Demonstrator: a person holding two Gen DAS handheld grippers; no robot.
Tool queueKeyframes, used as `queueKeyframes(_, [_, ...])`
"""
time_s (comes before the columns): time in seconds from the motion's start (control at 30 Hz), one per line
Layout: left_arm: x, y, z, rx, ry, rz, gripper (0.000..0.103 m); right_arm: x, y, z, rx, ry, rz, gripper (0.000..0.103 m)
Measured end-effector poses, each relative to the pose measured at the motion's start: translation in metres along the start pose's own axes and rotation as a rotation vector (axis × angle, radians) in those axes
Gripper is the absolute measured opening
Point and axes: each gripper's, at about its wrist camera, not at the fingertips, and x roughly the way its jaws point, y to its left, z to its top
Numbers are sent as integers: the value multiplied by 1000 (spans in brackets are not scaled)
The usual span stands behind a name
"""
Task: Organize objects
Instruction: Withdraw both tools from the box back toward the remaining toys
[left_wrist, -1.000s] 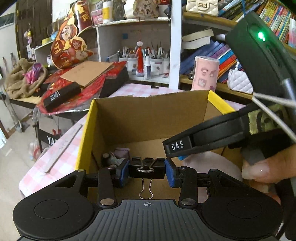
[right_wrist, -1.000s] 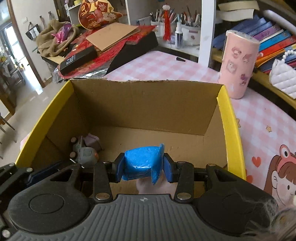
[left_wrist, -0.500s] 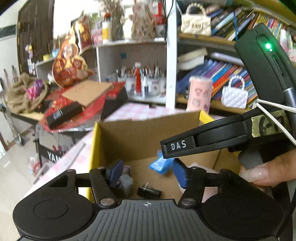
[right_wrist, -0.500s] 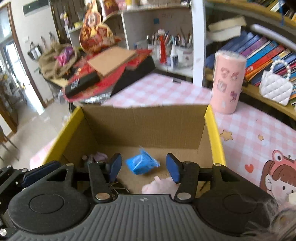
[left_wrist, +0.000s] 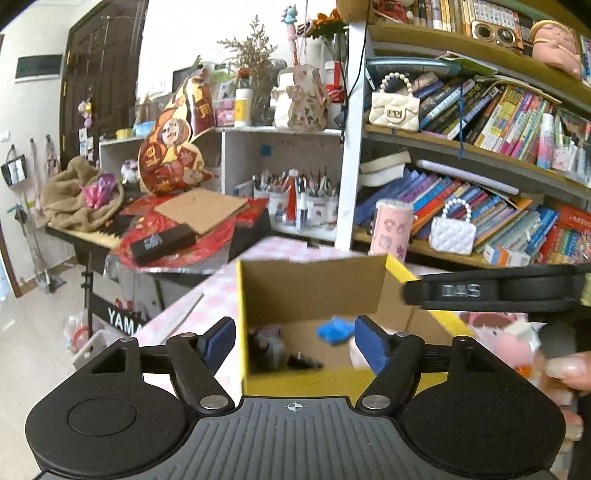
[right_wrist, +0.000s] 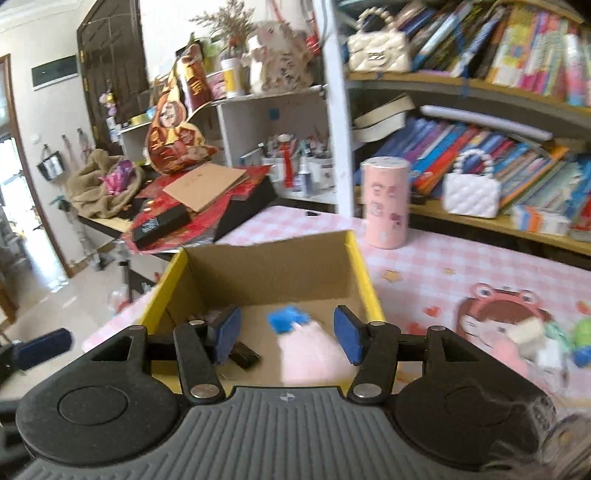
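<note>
Cardboard box (left_wrist: 314, 284): yellow outside, open top, standing on the pink checked surface (right_wrist: 443, 258) near its left edge; the left wrist view shows it just past the finger tips
Blue packet (right_wrist: 286, 319): lying on the box floor toward the far wall, touching the pink soft item; also seen in the left wrist view (left_wrist: 334, 330)
Pink soft item (right_wrist: 314, 356): inside the box against its right wall, near side, blurred
Black binder clip (left_wrist: 303, 362): on the box floor near the front wall, apart from the blue packet
Grey-lilac toy (left_wrist: 267, 345): in the near left corner of the box, details too blurred to tell
Left gripper (left_wrist: 293, 341): fingers spread wide and holding nothing, above the front rim of the box
Right gripper (right_wrist: 284, 334): fingers spread wide and holding nothing, over the box interior, the blue packet showing between them
Pink canister (right_wrist: 384, 201): upright on the surface beyond the far right corner of the box, well apart from it
Small toys (right_wrist: 546, 343): a blurred cluster on the surface to the right of the box
Bookshelf (left_wrist: 480, 155): behind the surface, packed with books; a white quilted bag (left_wrist: 452, 230) sits on its lower shelf
</note>
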Motion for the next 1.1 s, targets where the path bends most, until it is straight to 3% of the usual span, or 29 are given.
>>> queueKeyframes(0.23, [-28,12,-40,-31,100,9,72,-44,7,-66,-87,2,-108,63])
queueKeyframes(0.37, [-42,13,-55,-35,126,-5,80,-58,8,-98,-64,50,-140,65])
queueKeyframes(0.57, [-58,3,-73,-20,150,-34,82,-79,4,-137,-32,104,-193,67])
queueKeyframes(0.77, [-65,-16,-86,14,166,-92,91,-103,-7,-162,-11,116,-259,73])
queueKeyframes(1.1, [-63,-58,-96,92,200,-230,94,-131,-46,-183,87,143,-407,84])
